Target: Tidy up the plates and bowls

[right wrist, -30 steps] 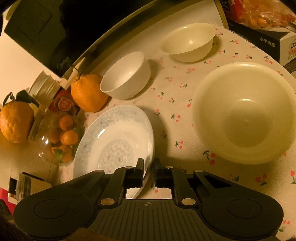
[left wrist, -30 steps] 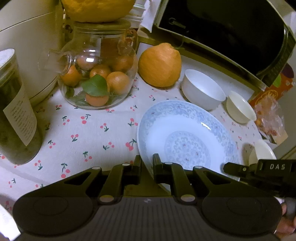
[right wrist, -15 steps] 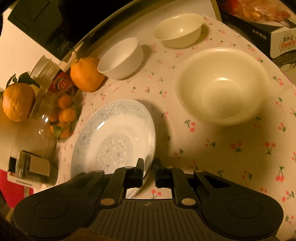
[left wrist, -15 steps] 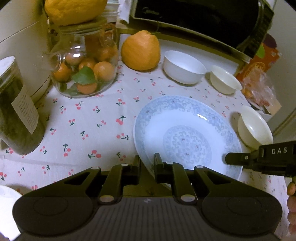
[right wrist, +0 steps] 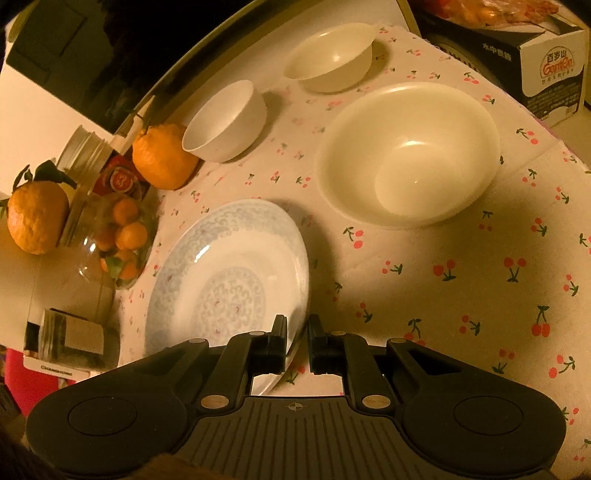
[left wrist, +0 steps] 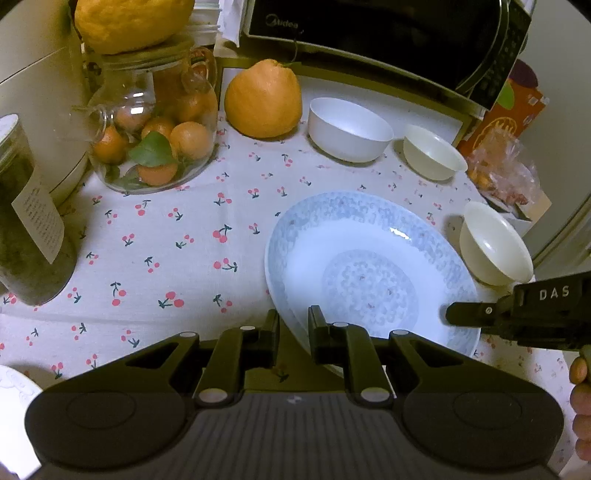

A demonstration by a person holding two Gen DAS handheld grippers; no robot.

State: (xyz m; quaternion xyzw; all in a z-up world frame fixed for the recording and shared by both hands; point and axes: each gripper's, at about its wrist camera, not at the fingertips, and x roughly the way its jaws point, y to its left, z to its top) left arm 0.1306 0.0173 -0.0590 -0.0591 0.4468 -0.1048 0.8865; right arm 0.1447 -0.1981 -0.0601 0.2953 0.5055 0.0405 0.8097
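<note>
A blue-patterned plate (left wrist: 369, 266) is held up off the cherry-print cloth by both grippers. My left gripper (left wrist: 293, 334) is shut on its near rim. My right gripper (right wrist: 296, 341) is shut on its right rim and shows in the left wrist view (left wrist: 480, 314) at the right. The plate also shows in the right wrist view (right wrist: 229, 280). A white bowl (left wrist: 349, 129), a small cream bowl (left wrist: 432, 153) and a larger cream bowl (left wrist: 495, 245) stand behind and right of the plate. The larger cream bowl fills the right wrist view's upper right (right wrist: 410, 155).
A glass jar of small oranges (left wrist: 155, 144), a big orange fruit (left wrist: 264, 99) and a dark labelled jar (left wrist: 29, 229) stand at left. A microwave (left wrist: 388, 33) is at the back. A snack bag (left wrist: 506, 170) and a carton (right wrist: 554, 74) lie at right. Another white dish (left wrist: 11, 398) peeks in at bottom left.
Both grippers have risen and pulled back with the plate still gripped. The table and bowls look farther away, and the larger cream bowl has come fully into the left wrist view.
</note>
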